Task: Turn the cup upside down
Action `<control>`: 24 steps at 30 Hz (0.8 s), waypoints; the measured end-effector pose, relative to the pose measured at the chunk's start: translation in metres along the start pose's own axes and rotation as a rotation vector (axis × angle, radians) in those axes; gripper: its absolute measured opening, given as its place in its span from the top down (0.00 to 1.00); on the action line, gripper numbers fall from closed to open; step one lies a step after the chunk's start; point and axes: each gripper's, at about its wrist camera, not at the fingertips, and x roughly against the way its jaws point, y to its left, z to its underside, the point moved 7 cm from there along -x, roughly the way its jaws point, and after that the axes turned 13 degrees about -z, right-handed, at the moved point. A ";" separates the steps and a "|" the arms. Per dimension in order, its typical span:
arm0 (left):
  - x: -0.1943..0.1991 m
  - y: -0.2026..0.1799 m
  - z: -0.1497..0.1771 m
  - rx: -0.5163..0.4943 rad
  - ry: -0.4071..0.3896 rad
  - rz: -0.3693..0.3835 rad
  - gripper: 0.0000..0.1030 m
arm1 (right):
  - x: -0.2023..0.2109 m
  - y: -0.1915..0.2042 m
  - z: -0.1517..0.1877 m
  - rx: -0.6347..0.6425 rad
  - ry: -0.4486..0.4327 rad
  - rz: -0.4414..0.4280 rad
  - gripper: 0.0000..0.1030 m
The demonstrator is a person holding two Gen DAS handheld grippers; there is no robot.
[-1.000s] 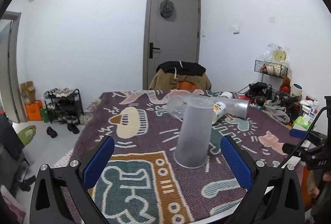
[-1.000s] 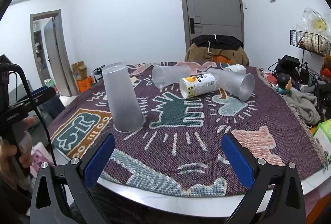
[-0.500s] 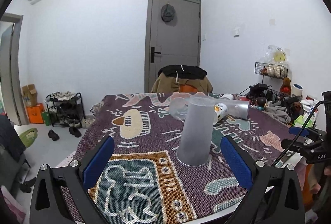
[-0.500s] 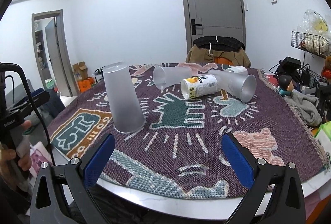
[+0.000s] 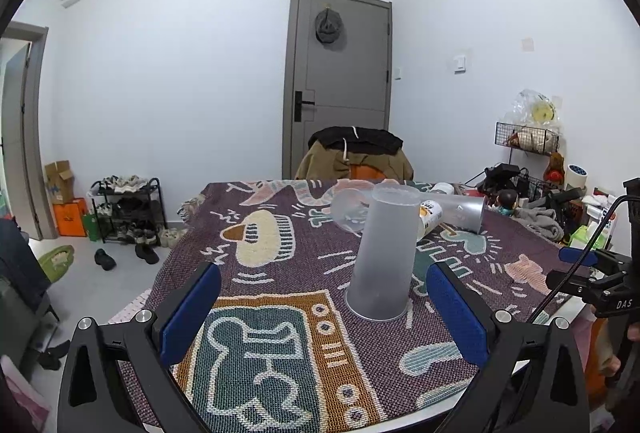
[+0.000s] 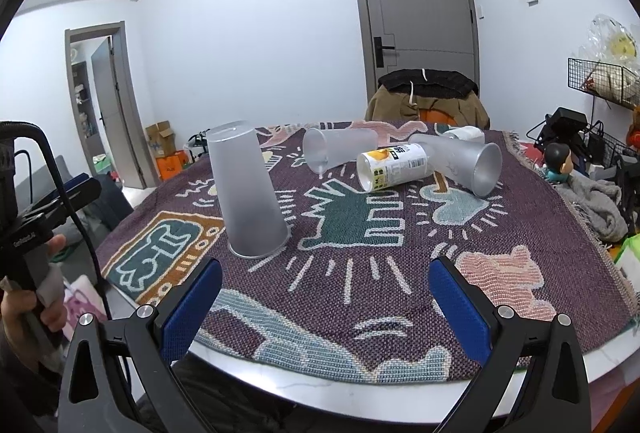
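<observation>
A frosted translucent cup (image 5: 382,253) stands upside down, rim on the patterned cloth, ahead of my left gripper (image 5: 322,307) and a little right of its middle. The left gripper is open and empty, short of the cup. The same cup (image 6: 248,193) shows at the left in the right wrist view. My right gripper (image 6: 325,303) is open and empty near the table's front edge, apart from the cup.
Two more frosted cups (image 6: 340,149) (image 6: 464,161) and a white and yellow can (image 6: 394,167) lie on their sides at the far side of the round table (image 6: 320,381). A chair with a jacket (image 6: 428,97) stands behind. Clutter lies at the right.
Both views have tilted slightly upward and drawn back a little. The upside-down cup has not moved. Both grippers stay open.
</observation>
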 end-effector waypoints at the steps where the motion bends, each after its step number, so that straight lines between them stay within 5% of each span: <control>1: -0.001 0.001 0.001 0.002 0.003 -0.001 0.00 | 0.000 0.000 0.000 -0.002 0.001 -0.001 0.00; 24: 0.000 0.002 0.001 0.010 0.010 0.006 0.00 | -0.004 -0.002 0.004 -0.024 0.018 -0.011 0.00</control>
